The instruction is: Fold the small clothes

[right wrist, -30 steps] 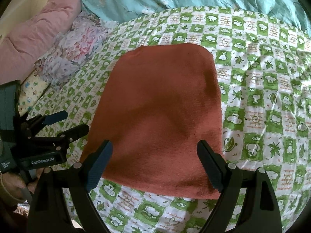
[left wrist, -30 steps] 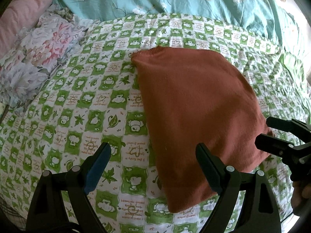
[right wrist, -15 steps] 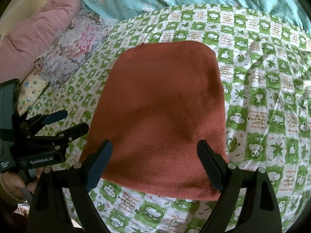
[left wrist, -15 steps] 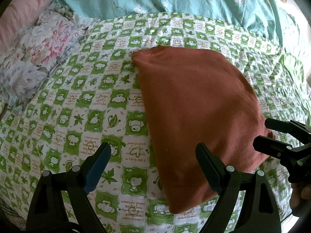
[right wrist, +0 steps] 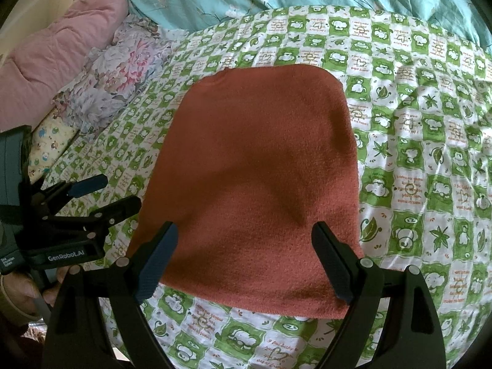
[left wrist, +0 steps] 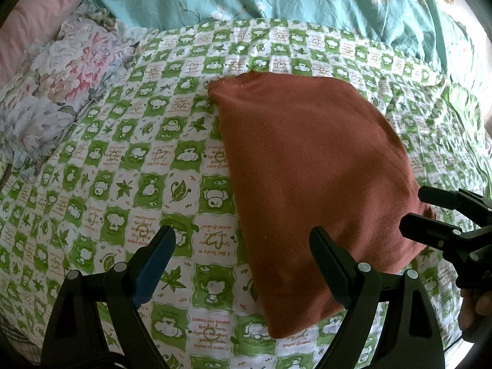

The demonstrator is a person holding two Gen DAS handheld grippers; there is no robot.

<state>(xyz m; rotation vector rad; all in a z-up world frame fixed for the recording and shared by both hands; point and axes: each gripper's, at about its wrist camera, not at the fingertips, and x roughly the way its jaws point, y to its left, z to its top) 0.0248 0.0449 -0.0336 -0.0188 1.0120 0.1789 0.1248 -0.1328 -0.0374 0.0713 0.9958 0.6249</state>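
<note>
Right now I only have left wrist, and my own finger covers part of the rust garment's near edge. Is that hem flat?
Observer: Yes. Right wrist shows the rust garment with its near hem as one fairly straight line, lying flat on the checked bedspread.
Operator: Where does my left gripper sit relative to it?
Observer: Seen from the side, the left gripper is open and holds nothing, with its tips just off the garment's left edge.
</note>
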